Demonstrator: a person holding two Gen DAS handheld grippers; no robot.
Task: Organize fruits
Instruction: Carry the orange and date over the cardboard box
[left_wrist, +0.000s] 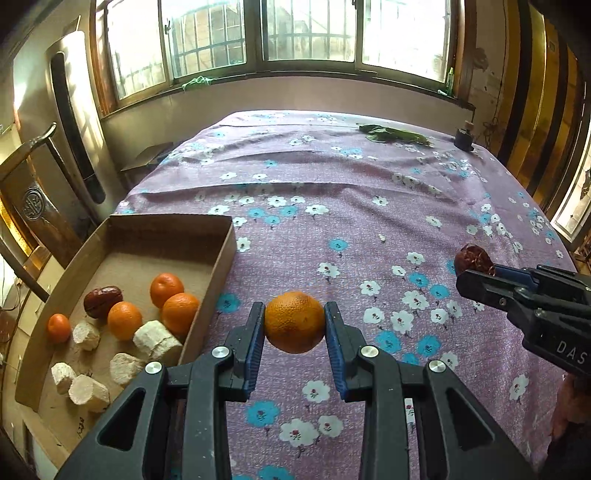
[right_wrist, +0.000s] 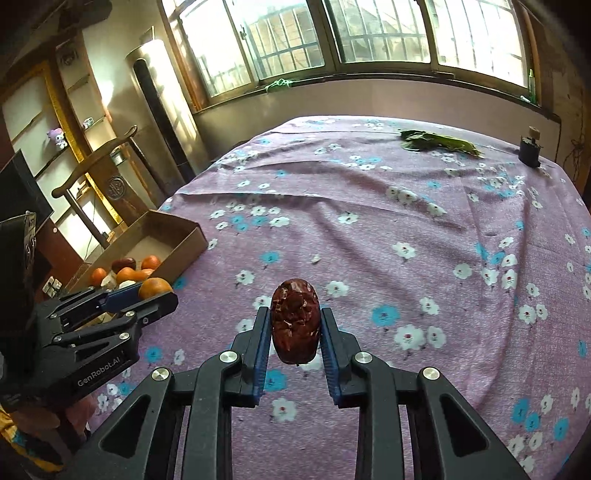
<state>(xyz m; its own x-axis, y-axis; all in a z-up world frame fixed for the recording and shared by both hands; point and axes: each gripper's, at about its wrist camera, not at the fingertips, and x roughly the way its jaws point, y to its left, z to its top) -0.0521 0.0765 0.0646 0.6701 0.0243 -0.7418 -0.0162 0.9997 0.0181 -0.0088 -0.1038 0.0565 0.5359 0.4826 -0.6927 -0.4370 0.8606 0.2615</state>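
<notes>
The left gripper (left_wrist: 294, 323) pinched an orange (left_wrist: 294, 322) above the cloth. The box (left_wrist: 207, 266) sat at nine o'clock, just beside it. The right gripper (right_wrist: 295, 325) pinched a red date (right_wrist: 295, 325). Best to lift each fruit over the wall, go low, then let go gently.

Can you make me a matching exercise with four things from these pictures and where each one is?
Things:
1. orange
2. red date
3. green leaves
4. white chunks

Places:
A. far end of the table
B. inside the cardboard box
C. between the jaws of the left gripper
D. between the jaws of the right gripper

Pairs: 1-C, 2-D, 3-A, 4-B
</notes>
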